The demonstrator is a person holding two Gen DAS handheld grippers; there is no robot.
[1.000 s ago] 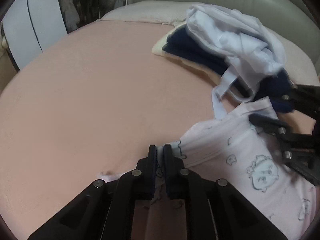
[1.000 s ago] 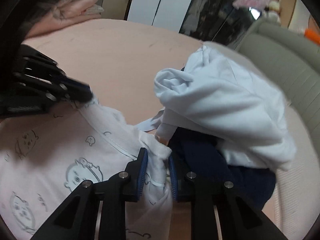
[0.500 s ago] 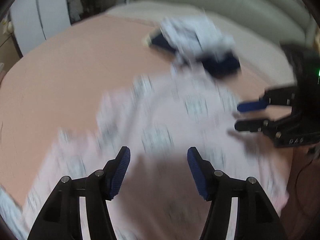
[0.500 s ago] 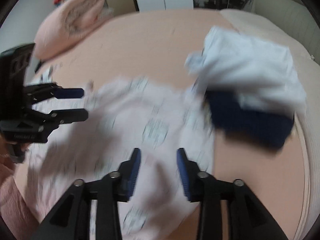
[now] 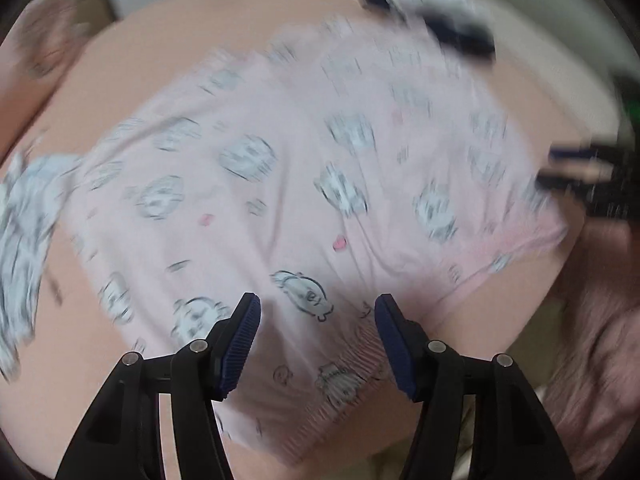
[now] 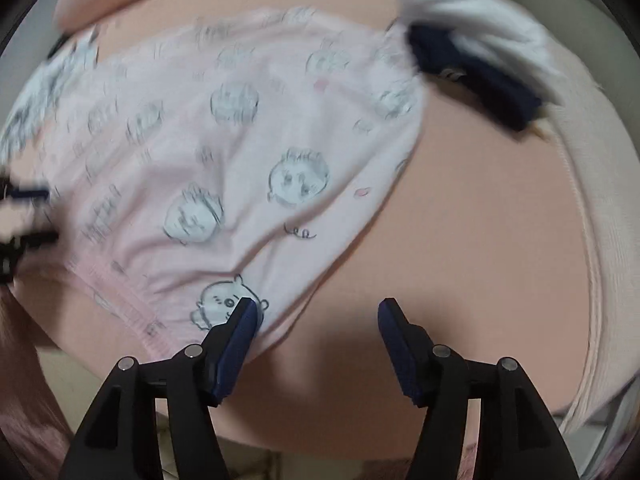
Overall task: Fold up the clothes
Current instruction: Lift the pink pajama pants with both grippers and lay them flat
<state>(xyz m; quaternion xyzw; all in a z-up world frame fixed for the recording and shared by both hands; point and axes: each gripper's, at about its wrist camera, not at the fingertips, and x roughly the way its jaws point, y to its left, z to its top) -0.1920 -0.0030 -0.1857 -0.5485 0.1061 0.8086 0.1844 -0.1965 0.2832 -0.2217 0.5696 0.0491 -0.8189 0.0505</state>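
Note:
A pale pink garment [image 5: 300,160] printed with cartoon faces lies spread flat on the peach bed, its ribbed hem nearest me. My left gripper [image 5: 316,308] hangs open above that hem, with only flat cloth below the gap. My right gripper [image 6: 318,308] is over the garment's [image 6: 240,140] near right corner; its jaws are opening and nothing is pinched between them. Each gripper shows blurred at the edge of the other's view: the right gripper [image 5: 580,176] and the left gripper [image 6: 24,208].
A pile of white and navy clothes [image 6: 480,48] sits beyond the garment's far right corner, also seen as the pile [image 5: 440,12]. A rolled pink blanket [image 5: 40,40] lies far left. The bed's cream edge [image 6: 580,220] curves along the right. A pink sleeve [image 5: 600,340] is at lower right.
Both grippers let go of the pink garment, opened, and pulled back toward the bed's near edge. The garment went from bunched to spread flat.

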